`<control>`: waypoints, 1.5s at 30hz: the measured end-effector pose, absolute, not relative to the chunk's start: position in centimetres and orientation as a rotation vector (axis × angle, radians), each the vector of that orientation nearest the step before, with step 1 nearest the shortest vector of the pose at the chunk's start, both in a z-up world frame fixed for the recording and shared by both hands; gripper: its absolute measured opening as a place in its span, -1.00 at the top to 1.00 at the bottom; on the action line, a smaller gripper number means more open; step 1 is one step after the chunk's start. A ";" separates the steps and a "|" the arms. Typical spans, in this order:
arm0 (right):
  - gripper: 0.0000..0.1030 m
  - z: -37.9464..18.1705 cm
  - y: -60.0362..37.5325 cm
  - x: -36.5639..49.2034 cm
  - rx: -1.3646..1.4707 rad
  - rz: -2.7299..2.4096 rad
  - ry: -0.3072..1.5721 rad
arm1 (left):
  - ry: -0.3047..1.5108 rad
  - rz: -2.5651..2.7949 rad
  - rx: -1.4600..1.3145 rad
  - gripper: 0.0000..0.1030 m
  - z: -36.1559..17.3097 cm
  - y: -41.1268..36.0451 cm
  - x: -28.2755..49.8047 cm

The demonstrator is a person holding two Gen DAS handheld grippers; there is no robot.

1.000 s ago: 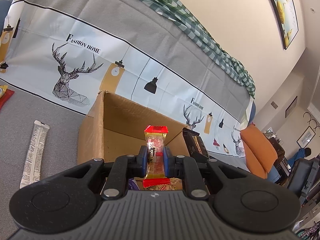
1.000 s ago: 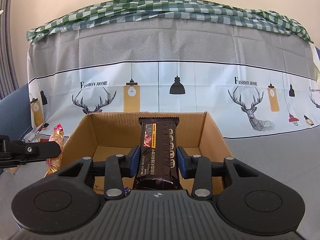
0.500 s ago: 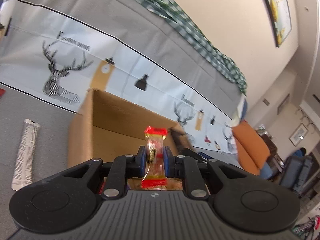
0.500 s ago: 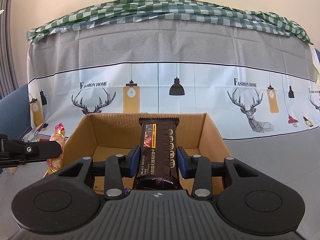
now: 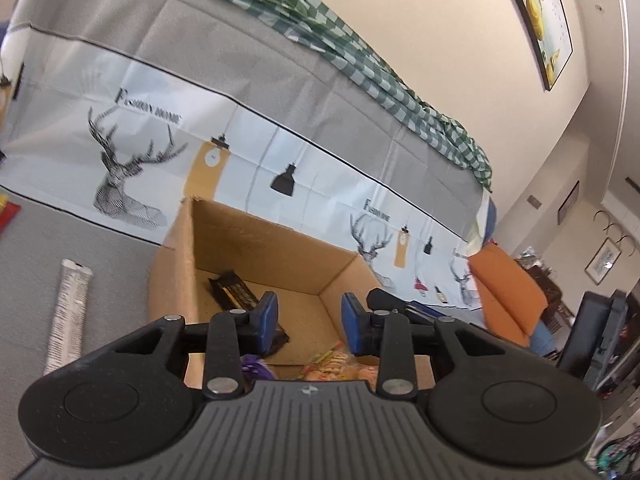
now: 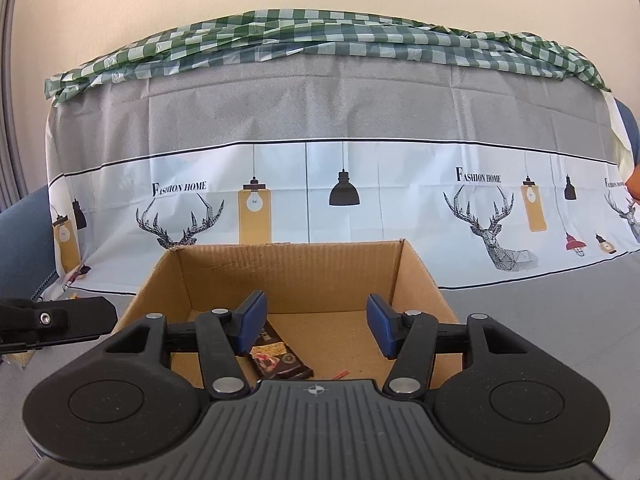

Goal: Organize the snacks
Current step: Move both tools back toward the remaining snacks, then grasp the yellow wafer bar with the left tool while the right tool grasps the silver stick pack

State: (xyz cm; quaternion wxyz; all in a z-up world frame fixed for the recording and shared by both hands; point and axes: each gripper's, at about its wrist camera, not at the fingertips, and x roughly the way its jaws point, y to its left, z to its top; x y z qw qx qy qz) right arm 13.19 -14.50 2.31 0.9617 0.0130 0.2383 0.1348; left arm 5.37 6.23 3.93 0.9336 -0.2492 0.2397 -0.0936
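Note:
An open cardboard box stands on the grey surface in front of both grippers. My left gripper hangs over its near edge, jaws opening, nothing between them. My right gripper is also above the box, jaws opening and empty. A dark chocolate bar lies on the box floor, at its left side. Other wrapped snacks show at the near bottom of the box in the left wrist view, partly hidden by the gripper body. The left gripper's finger juts in at the left of the right wrist view.
A long white snack stick lies on the grey surface left of the box. A red wrapper peeks in at the far left edge. Behind the box hangs a deer-print cloth with a green checked cloth on top. An orange cushion sits at right.
Both grippers opened. The red-ended snack left the left gripper and the dark chocolate bar left the right gripper; the bar now lies on the box floor.

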 end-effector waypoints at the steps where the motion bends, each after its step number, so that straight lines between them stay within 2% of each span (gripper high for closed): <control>1: -0.12 2.4 -14.2 13.0 0.032 0.274 0.480 | 0.485 -0.173 -0.488 0.33 4.1 6.4 4.9; 3: -0.12 2.6 -13.3 12.6 0.046 0.280 0.472 | 0.492 -0.140 -0.447 0.39 4.3 7.1 4.1; 5: -0.11 2.7 -12.2 12.1 0.057 0.289 0.463 | 0.530 -0.116 -0.424 0.62 4.4 8.3 3.5; 8: -0.11 3.0 -10.2 11.2 0.077 0.312 0.452 | 0.552 -0.096 -0.403 0.80 4.9 10.9 2.7; 9: -0.04 3.1 -9.5 10.8 0.083 0.321 0.449 | 0.550 -0.087 -0.391 0.81 5.3 11.7 2.5; 10: 0.13 3.2 -8.7 10.5 0.087 0.335 0.446 | 0.544 -0.077 -0.379 0.84 5.6 12.6 2.3; 13: 0.32 3.2 -6.1 9.4 0.095 0.389 0.439 | 0.529 -0.017 -0.370 0.85 6.2 15.7 2.1; 17: 0.36 3.2 -2.4 7.8 0.089 0.458 0.428 | 0.509 0.091 -0.430 0.85 4.6 20.2 1.1; 20: 0.35 2.9 0.3 6.9 0.065 0.503 0.440 | 0.570 0.208 -0.395 0.86 3.6 22.5 0.9; 26: 0.25 1.5 5.8 6.0 0.014 0.568 0.477 | 0.604 0.276 -0.416 0.86 2.4 24.7 2.1; 31: -0.03 -0.7 9.7 6.5 -0.079 0.579 0.549 | 0.632 0.325 -0.453 0.85 1.0 26.4 3.3; 36: -0.20 -2.6 11.4 8.7 -0.106 0.530 0.628 | 0.656 0.376 -0.475 0.85 -0.5 28.3 4.5; 39: -0.28 -3.8 12.4 9.8 -0.132 0.493 0.666 | 0.677 0.398 -0.484 0.79 -1.6 29.1 5.4; 42: -0.35 -4.8 13.0 10.9 -0.146 0.451 0.695 | 0.681 0.412 -0.468 0.62 -2.3 29.3 6.4; 44: -0.36 -5.5 13.4 11.6 -0.156 0.424 0.719 | 0.676 0.420 -0.446 0.30 -2.7 29.3 7.1; 45: -0.37 -5.9 13.5 11.9 -0.159 0.413 0.726 | 0.676 0.422 -0.432 0.25 -2.9 29.3 7.5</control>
